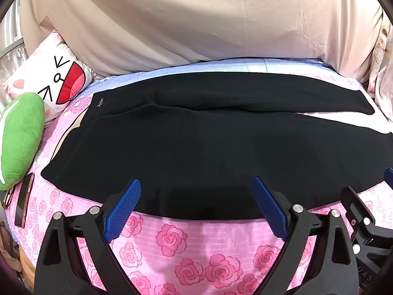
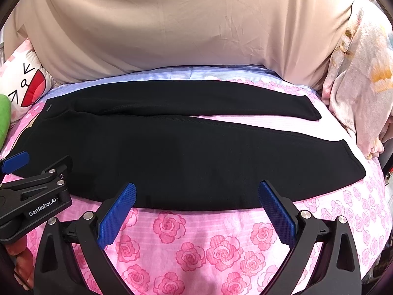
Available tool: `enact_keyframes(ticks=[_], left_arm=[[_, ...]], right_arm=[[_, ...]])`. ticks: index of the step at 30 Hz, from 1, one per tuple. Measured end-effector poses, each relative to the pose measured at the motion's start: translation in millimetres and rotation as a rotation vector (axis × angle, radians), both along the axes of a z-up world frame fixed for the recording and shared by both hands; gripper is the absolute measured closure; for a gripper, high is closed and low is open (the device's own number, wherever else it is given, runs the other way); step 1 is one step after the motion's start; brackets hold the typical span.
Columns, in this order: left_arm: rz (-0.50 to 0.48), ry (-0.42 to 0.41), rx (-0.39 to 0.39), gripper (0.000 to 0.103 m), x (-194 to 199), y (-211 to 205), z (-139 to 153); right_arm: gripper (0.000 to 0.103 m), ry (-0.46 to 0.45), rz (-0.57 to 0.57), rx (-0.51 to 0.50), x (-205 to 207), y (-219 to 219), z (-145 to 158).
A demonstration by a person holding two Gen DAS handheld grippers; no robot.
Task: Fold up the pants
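Black pants [image 1: 196, 145] lie flat across a bed with a pink rose sheet [image 1: 172, 241], waistband at the left, both legs running right and splayed apart at the hems. They also show in the right wrist view [image 2: 186, 157]. My left gripper [image 1: 196, 184] is open and empty, its blue fingertips over the near edge of the pants. My right gripper [image 2: 196, 189] is open and empty over the near edge further right. The right gripper's body shows at the left view's right edge [image 1: 361, 216]; the left gripper's body shows at the right view's left [image 2: 36, 199].
A white cartoon-face pillow [image 1: 49, 83] and a green plush [image 1: 19, 135] lie at the left. A phone [image 1: 24, 201] and glasses rest on the sheet's left edge. A beige cover [image 1: 196, 19] hangs behind the bed. A pale floral blanket [image 2: 356, 81] is bunched at the right.
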State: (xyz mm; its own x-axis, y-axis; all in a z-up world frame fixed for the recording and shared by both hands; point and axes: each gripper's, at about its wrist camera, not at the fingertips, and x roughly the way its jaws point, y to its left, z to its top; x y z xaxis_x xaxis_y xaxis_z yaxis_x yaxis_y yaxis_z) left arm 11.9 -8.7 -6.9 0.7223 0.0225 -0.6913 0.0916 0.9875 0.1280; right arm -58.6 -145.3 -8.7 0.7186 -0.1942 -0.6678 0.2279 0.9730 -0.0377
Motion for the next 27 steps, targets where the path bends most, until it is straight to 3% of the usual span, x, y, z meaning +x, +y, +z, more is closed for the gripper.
enact_keyframes(ticks=[20,23,27], left_arm=[[0.010,-0.002,0.001,0.012,6,6,-1],[0.026,-0.008,0.004,0.012,12,15,2],[0.033,0.006,0.002,0.013,30,30,5]], right_arm=[[0.005,-0.016,0.004,-0.012,3,-5,-2],[0.005,-0.034,0.029,0.002,2,-30,1],[0.005,-0.064,-0.013,-0.001,11,-103,9]])
